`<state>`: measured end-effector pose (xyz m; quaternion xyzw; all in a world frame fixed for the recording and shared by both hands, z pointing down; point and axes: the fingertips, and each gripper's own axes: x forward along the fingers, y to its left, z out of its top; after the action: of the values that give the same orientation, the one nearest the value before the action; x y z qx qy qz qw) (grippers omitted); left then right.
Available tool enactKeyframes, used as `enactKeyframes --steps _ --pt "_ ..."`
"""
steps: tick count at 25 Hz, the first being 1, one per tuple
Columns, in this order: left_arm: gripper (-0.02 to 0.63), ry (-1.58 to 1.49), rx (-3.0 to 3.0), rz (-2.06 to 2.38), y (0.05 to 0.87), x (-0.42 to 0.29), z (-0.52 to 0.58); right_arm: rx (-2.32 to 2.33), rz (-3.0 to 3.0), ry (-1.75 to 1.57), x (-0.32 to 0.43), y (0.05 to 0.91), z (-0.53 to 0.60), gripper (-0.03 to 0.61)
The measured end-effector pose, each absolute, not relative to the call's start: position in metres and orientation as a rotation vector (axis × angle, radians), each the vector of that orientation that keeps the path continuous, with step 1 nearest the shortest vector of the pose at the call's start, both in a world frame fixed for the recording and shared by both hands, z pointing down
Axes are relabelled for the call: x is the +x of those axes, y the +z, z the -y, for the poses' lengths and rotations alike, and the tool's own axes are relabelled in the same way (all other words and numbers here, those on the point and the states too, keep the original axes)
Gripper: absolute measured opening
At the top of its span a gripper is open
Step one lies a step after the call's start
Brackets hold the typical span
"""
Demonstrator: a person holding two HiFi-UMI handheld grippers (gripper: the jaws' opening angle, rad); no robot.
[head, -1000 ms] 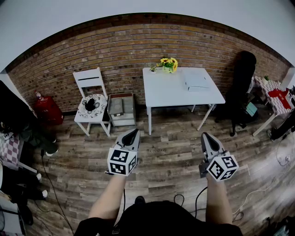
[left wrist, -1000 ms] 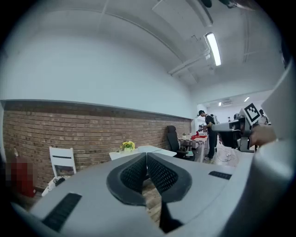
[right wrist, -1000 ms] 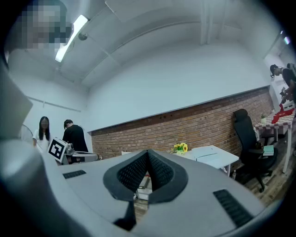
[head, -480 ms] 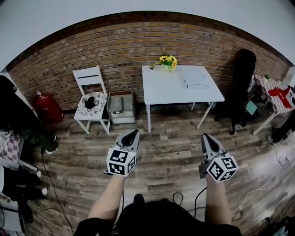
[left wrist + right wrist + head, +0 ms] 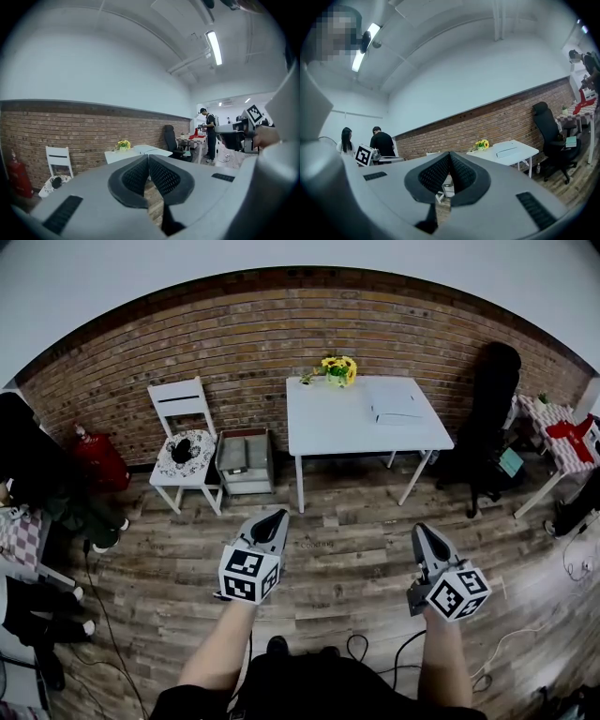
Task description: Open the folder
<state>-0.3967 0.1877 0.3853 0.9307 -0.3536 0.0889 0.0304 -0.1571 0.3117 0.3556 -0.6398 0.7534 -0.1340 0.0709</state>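
A pale folder (image 5: 397, 407) lies flat on the right half of the white table (image 5: 337, 427) by the brick wall, well ahead of both grippers. My left gripper (image 5: 277, 515) is held out over the wooden floor, jaws shut with nothing between them; its own view shows the pads (image 5: 137, 176) meeting at the tips. My right gripper (image 5: 422, 528) is level beside it, also shut and holding nothing. The folder (image 5: 506, 151) also shows in the right gripper view, far beyond the right gripper (image 5: 450, 153).
A yellow flower pot (image 5: 338, 369) stands at the table's back edge. A white chair (image 5: 184, 442), a grey crate (image 5: 246, 460) and a red cylinder (image 5: 96, 463) are left of it. A black office chair (image 5: 492, 409) stands to the right. Cables (image 5: 375, 648) lie near my feet.
Both grippers sit slightly lower in the head view than a second ago, the right one a touch further right. Their jaws stay shut. The table and folder have barely shifted.
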Motion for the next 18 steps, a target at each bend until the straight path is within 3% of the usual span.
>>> enactKeyframes --steps 18 --pt "0.019 0.202 2.828 1.003 0.385 -0.319 -0.185 -1.941 -2.125 -0.429 -0.074 0.356 -0.347 0.015"
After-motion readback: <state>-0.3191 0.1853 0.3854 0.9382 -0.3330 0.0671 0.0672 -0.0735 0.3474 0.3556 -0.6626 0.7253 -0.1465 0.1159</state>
